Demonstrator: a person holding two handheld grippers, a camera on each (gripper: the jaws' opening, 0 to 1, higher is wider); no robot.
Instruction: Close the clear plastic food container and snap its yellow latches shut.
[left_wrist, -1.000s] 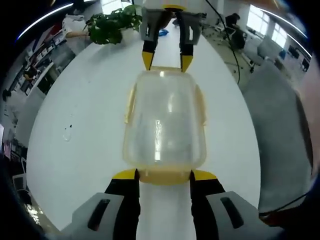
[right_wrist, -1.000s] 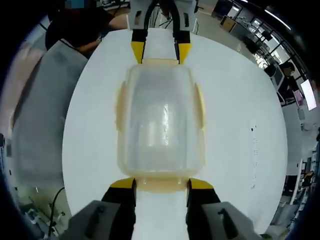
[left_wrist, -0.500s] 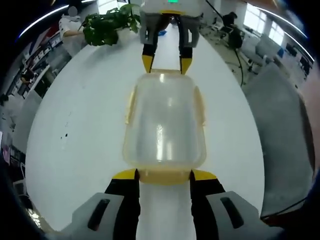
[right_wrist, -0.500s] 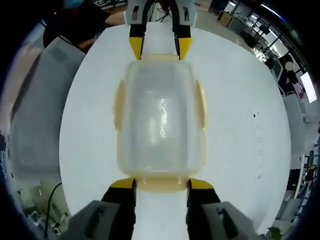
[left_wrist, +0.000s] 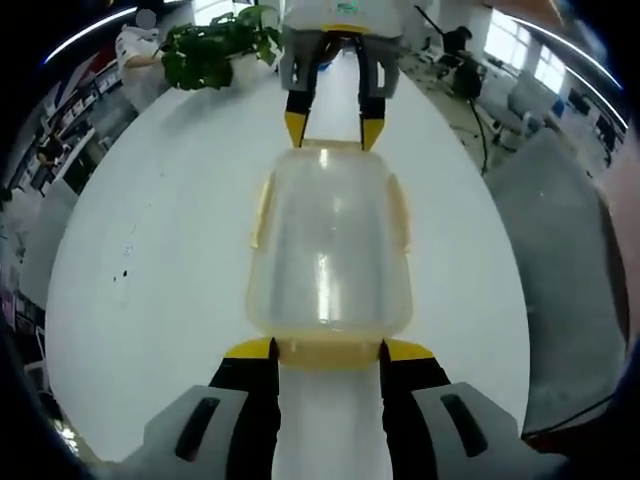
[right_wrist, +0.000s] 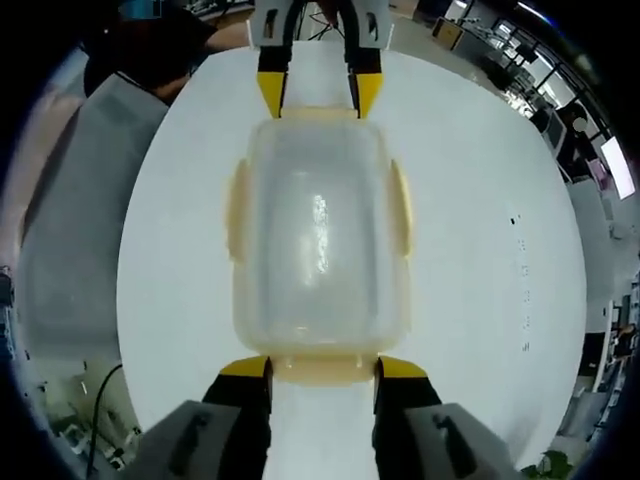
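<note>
A clear plastic food container with its lid on lies lengthwise on the white table. Yellow latches run along its sides and ends. My left gripper is open, its yellow-tipped jaws on either side of the near end latch. At the far end my right gripper straddles the opposite latch the same way. In the right gripper view the container sits between my right gripper, open at the near end, and my left gripper at the far end. Side latches lie against the walls.
A potted green plant stands at the table's far edge. Small dark specks mark the tabletop. A grey surface lies beyond the table's edge, with a person in a dark top behind it. Office desks fill the background.
Both views have shifted slightly with the hands. The container and both grippers keep the same places relative to each other.
</note>
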